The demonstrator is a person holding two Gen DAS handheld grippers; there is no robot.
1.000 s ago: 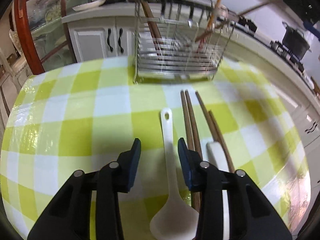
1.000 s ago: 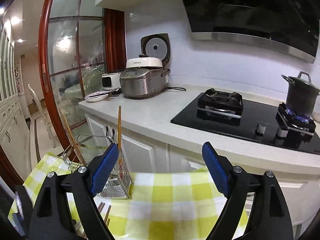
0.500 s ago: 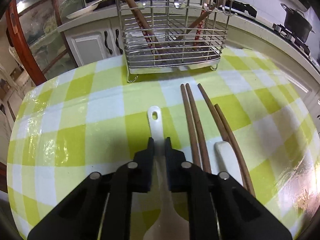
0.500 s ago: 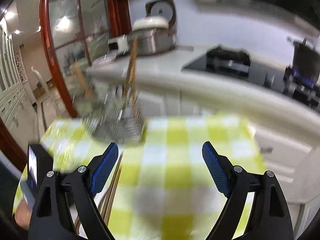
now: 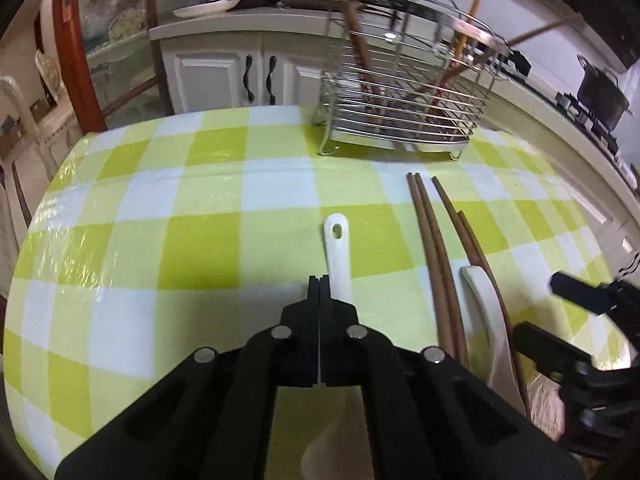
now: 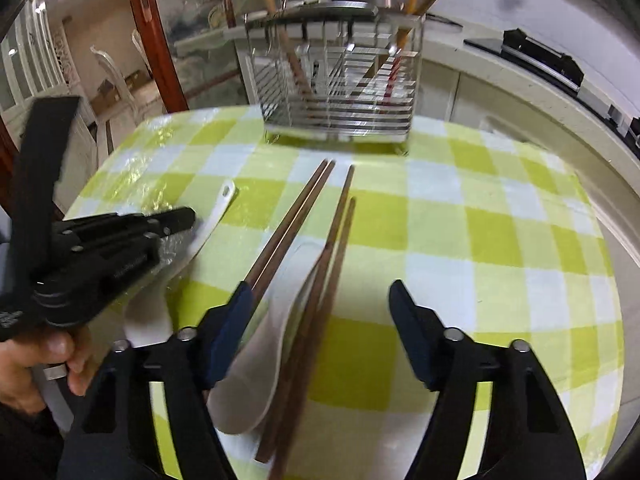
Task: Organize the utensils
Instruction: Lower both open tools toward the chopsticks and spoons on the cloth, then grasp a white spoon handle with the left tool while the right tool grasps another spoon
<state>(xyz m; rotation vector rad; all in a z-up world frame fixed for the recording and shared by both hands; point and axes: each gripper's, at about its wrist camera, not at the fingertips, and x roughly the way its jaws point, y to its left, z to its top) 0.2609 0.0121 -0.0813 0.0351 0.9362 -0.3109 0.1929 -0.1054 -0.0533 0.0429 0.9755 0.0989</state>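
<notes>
My left gripper [image 5: 320,280] was clamped on the handle of the white spoon [image 5: 338,248], which lay flat on the desk [image 5: 160,240]. I judged a straight, level lift best, since the grip sat mid-handle and the bowl end could droop. My right gripper [image 6: 320,312] hung apart over a second white spoon [image 6: 264,360] and two pairs of brown chopsticks [image 6: 296,220]. The wire rack [image 5: 404,96] beyond already held sticks that might snag the spoon.
</notes>
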